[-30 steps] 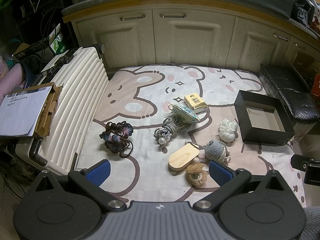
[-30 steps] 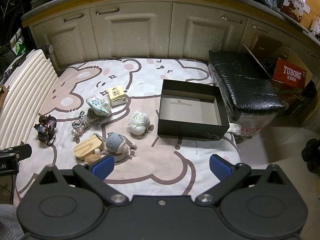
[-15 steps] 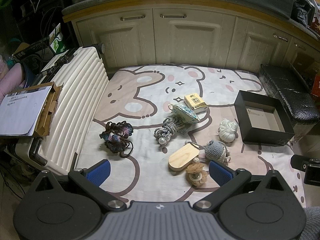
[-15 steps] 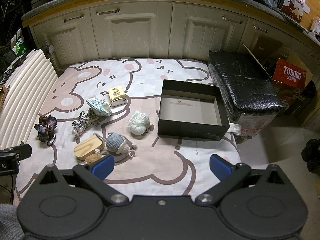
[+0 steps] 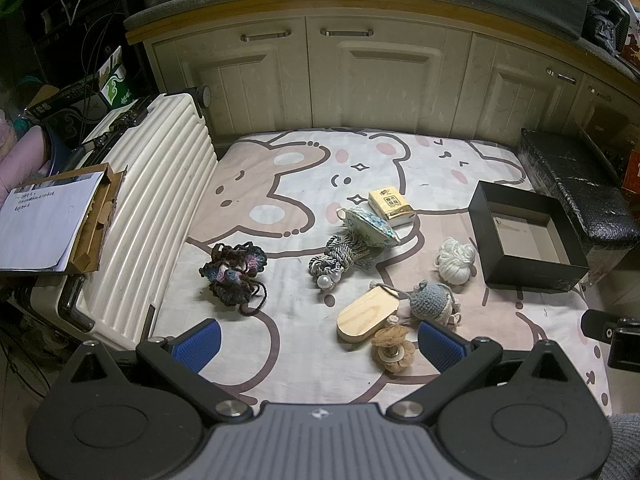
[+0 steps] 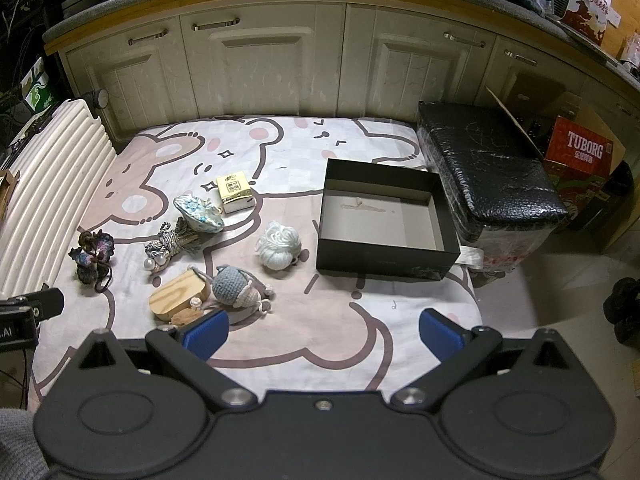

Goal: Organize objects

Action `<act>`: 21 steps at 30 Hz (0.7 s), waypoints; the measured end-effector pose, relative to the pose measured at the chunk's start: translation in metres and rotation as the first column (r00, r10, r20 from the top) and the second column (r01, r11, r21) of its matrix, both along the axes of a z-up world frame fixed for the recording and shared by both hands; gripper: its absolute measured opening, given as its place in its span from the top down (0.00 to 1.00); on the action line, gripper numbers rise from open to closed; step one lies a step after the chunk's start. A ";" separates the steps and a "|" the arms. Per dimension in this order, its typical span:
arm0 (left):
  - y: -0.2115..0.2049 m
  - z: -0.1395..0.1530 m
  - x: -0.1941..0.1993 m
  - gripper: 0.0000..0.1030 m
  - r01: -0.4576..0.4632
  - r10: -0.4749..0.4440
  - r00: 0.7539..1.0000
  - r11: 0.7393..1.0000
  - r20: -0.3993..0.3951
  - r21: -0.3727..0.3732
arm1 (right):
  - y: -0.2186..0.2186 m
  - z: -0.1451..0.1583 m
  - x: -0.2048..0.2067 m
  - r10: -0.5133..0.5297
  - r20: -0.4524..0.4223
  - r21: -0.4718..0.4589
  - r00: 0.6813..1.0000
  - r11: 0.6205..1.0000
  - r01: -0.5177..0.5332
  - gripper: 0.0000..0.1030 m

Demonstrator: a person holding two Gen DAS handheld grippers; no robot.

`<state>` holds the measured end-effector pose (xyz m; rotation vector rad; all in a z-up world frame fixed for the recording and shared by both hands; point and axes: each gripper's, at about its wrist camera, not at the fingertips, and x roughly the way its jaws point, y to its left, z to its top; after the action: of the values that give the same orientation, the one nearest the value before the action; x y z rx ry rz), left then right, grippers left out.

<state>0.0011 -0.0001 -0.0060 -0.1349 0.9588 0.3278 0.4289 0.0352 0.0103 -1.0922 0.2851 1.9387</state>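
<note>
Several small objects lie on a cartoon-bear mat: a dark crochet piece, a rope tassel with pearls, a blue patterned pouch, a yellow tissue pack, a white yarn ball, a grey crochet toy, a wooden block and a tan flower clip. An open black box stands at the mat's right. My left gripper is open and empty at the near edge. My right gripper is open and empty, nearer the box.
A white ribbed suitcase lies along the mat's left side with a cardboard box and paper beside it. Cream cabinets stand behind. A black wrapped cushion and a red Tuborg carton sit to the right.
</note>
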 end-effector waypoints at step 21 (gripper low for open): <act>-0.006 0.012 -0.004 0.00 -0.090 0.089 0.995 0.995 0.036 0.030 | -0.005 0.001 -0.010 0.027 0.027 0.009 0.999 1.000 -0.027 0.00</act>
<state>-0.0027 -0.0065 0.0058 -0.1545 0.9148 0.4219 0.4188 0.0298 0.0111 -1.1204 0.2474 1.9457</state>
